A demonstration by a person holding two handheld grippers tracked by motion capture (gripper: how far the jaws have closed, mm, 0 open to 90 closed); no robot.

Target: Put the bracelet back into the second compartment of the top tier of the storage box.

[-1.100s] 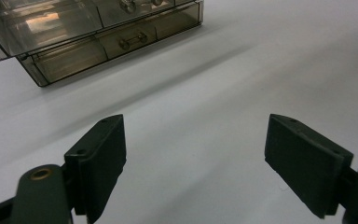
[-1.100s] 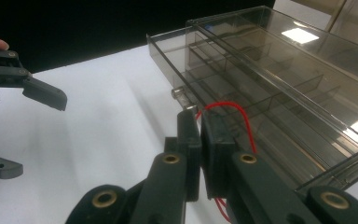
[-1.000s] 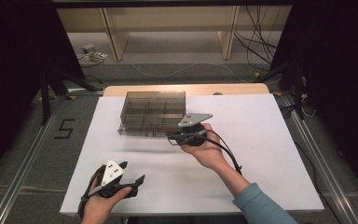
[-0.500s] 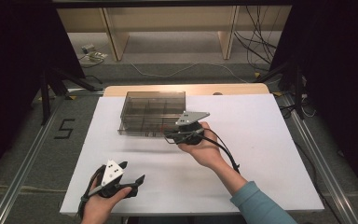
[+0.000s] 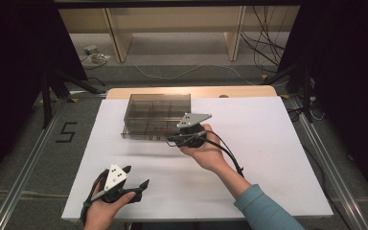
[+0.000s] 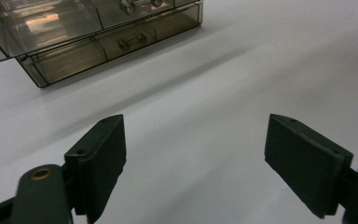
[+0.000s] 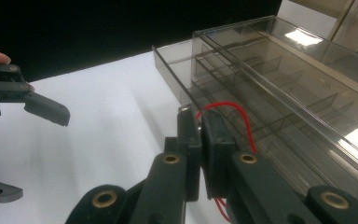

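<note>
A smoky transparent drawer box (image 5: pixel 155 115) stands at the back middle of the white table (image 5: pixel 268 143). My right gripper (image 5: pixel 168 140) is at the box's front right corner, shut on a thin red wire (image 7: pixel 235 109). In the right gripper view the wire loops from between the closed jaws (image 7: pixel 200 126) over a drawer (image 7: pixel 177 79) that juts out of the box. My left gripper (image 5: pixel 137 176) rests near the table's front left edge, open, with nothing between its pads (image 6: pixel 100 154). The left gripper view looks toward the box (image 6: pixel 74 37) and its small drawer handles.
The white sheet covers most of the table, with a wooden strip (image 5: pixel 191 91) at the far edge. Metal rails (image 5: pixel 24 177) run along both sides on the floor. Black stands and cables lie behind, near a wooden shelf frame (image 5: pixel 172 28).
My right gripper has edged slightly left and toward the box's front, still shut on the wire. The left gripper has stayed where it was.
</note>
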